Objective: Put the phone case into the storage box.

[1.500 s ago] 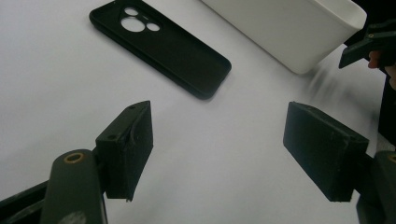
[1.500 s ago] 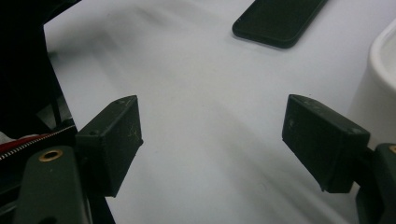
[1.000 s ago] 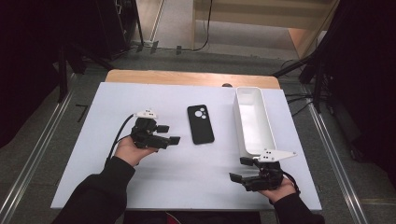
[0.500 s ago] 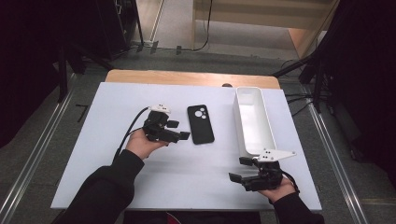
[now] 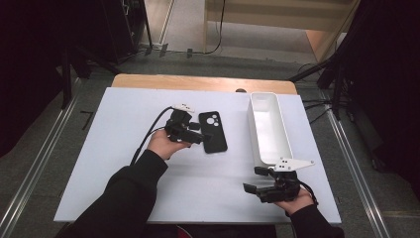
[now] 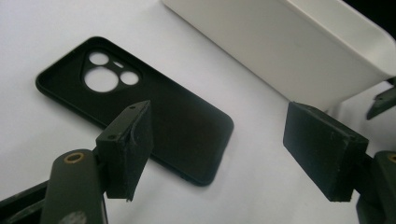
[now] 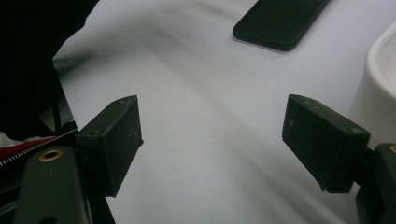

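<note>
A matte black rubbery phone case (image 5: 212,132) lies on the pale white desk (image 5: 124,124), beside a plain white oblong plastic tray (image 5: 268,130); both grippers' jaws are black.

left gripper (image 5: 197,134) beside phone case (image 5: 213,131); right gripper (image 5: 252,181) near white bin (image 5: 285,144)

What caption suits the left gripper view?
Open left gripper poised over a black phone case beside a long white plastic tray.
</note>
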Demonstrator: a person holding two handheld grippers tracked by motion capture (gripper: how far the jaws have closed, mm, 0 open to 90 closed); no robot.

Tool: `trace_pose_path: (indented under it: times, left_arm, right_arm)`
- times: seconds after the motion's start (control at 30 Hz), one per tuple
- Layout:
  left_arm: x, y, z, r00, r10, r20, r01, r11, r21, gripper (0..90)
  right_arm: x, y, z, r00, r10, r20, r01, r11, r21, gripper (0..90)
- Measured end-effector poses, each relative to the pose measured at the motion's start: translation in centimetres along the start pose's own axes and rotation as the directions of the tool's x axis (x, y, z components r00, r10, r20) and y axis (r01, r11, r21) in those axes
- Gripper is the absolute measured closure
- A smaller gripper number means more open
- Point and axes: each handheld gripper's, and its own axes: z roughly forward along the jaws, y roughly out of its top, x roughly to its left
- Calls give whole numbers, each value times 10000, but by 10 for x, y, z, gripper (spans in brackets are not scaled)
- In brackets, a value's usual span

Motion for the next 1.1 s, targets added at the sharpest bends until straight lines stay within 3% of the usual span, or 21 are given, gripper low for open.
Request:
trace_pose_path:
  times: [0.17,0.53,0.8,0.93,1.0,1.1]
  left_arm:
    - [-1,3,8,9999,124,-27,-124,9999,-42,240]
    - [-4,-5,28,9984,455,-326,-443,9983,367,241]
    - [-11,-9,32,9968,646,-469,-636,9977,211,656]
    - [-11,-14,33,9984,498,-267,-497,9988,41,864]
    - [-8,-17,33,10000,19,-50,-18,9994,340,893]
    - [-6,-20,35,10000,-97,-4,98,9991,412,894]
  right_arm:
    - [0,0,0,10000,-17,0,17,10000,-44,183]
    - [-1,-1,-1,10000,2,49,-2,10000,-70,182]
    - [0,-1,-1,10000,25,12,-25,10000,-50,183]
    - [-1,-1,-2,10000,-8,14,8,10000,-52,183]
    - [0,-1,-2,10000,17,6,-17,10000,-43,182]
    - [0,-1,-2,10000,6,17,-6,10000,-47,182]
